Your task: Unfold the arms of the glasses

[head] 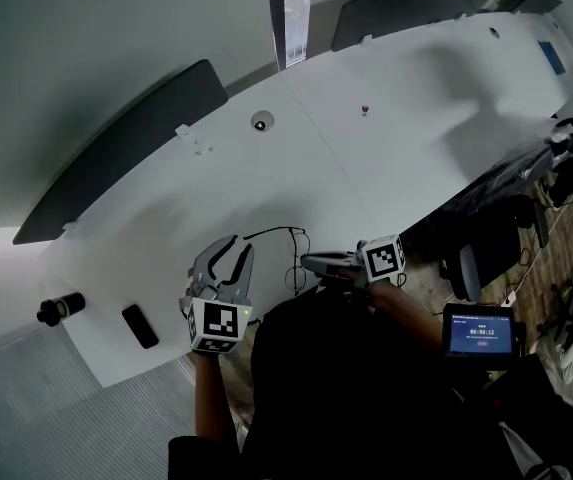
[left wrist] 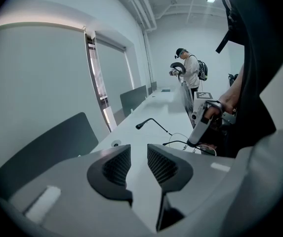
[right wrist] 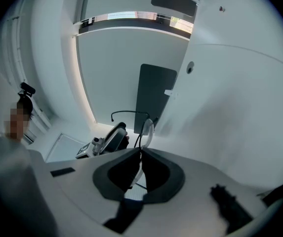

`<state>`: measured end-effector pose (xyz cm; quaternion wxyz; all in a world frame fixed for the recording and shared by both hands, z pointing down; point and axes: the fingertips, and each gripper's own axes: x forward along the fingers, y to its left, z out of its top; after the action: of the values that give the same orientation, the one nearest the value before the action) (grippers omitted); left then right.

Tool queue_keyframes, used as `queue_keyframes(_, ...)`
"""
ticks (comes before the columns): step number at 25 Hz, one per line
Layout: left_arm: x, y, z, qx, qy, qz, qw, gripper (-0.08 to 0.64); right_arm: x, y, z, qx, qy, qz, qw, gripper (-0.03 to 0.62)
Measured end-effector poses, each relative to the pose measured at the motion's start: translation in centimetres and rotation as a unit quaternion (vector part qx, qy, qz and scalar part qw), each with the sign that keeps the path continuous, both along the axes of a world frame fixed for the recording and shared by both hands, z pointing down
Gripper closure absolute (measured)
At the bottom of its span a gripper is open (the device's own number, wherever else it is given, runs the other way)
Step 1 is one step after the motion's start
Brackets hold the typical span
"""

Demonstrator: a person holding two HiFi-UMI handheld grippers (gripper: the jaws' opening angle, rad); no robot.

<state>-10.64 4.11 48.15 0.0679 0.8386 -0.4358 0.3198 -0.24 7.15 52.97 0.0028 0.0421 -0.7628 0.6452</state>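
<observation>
The glasses [head: 295, 265] were held at the near edge of the white bench [head: 386, 158], gripped at the frame by the closed jaws of the right hand-held gripper [right wrist: 140, 157]. One arm [right wrist: 131, 112] was swung out towards the left hand-held gripper [left wrist: 139, 164], whose jaws were parted and empty.

White table [head: 386, 148], flat black slab [head: 140, 326], round grommet [head: 261, 122]
</observation>
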Motion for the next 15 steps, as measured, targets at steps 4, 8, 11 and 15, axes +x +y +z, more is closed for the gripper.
queue_keyframes(4,-0.8,0.4,0.5,-0.007,0.018,-0.032,0.9993,0.449,0.2,-0.1,0.3,-0.003,0.001,0.005,1.0,0.574)
queue_keyframes(8,1.0,1.1,0.4,-0.029,0.102,-0.046,0.9934,0.449,0.3,-0.5,0.0,0.003,-0.006,0.014,1.0,0.574)
queue_keyframes(11,2.8,1.7,1.2,-0.048,0.171,-0.066,0.9818,0.449,0.2,-0.7,-0.5,0.006,-0.007,0.019,1.0,0.574)
queue_keyframes(15,4.6,1.9,1.5,-0.07,0.242,-0.084,0.9641,0.449,0.0,-0.7,-0.7,0.005,-0.01,0.021,1.0,0.574)
